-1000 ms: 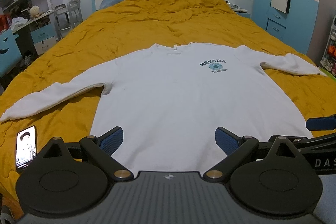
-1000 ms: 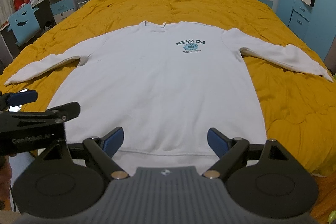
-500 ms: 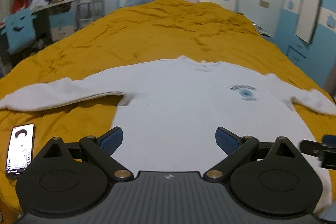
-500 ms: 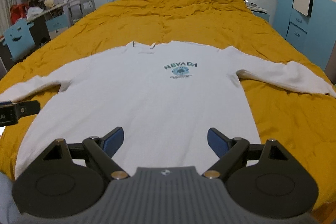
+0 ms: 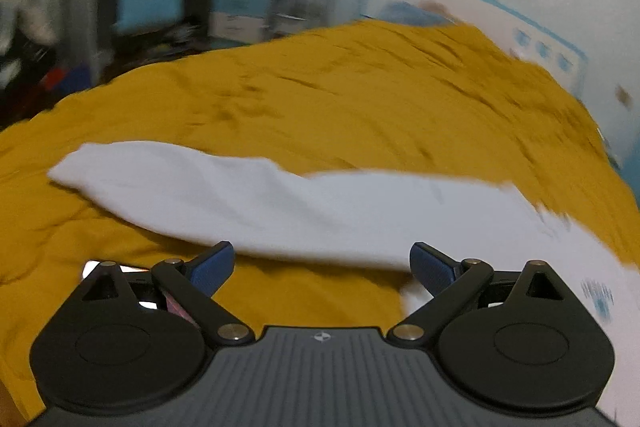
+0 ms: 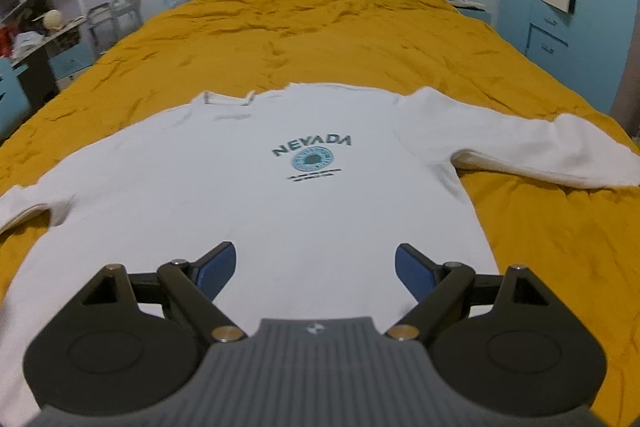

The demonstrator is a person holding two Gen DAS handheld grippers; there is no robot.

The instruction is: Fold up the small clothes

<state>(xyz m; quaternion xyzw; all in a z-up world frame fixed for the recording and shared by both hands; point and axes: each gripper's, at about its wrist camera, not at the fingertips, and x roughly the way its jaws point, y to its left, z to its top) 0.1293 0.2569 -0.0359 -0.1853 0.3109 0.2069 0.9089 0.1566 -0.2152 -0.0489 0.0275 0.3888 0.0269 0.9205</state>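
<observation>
A white sweatshirt [image 6: 256, 195] lies spread flat, front up, on a mustard-yellow bedspread [image 6: 320, 39], its collar toward the far end of the bed and its hem toward the near edge, with a teal NEVADA print [image 6: 313, 157] on the chest. The right gripper [image 6: 315, 269] hangs over the lower body of the garment with its jaws spread wide and nothing between them; the blue pads [image 6: 218, 265] frame white cloth just ahead, and the chest print sits farther off, almost centred between the fingers. One sleeve [image 6: 532, 143] stretches out to the right, well apart from that gripper. The left wrist view is blurred: the left gripper [image 5: 322, 267] is also released, jaws wide, with yellow cover directly between the fingers and the other sleeve [image 5: 224, 199] running across just beyond their tips, from far left to near right. A phone [image 5: 120, 273] shows partly behind the left finger linkage.
</observation>
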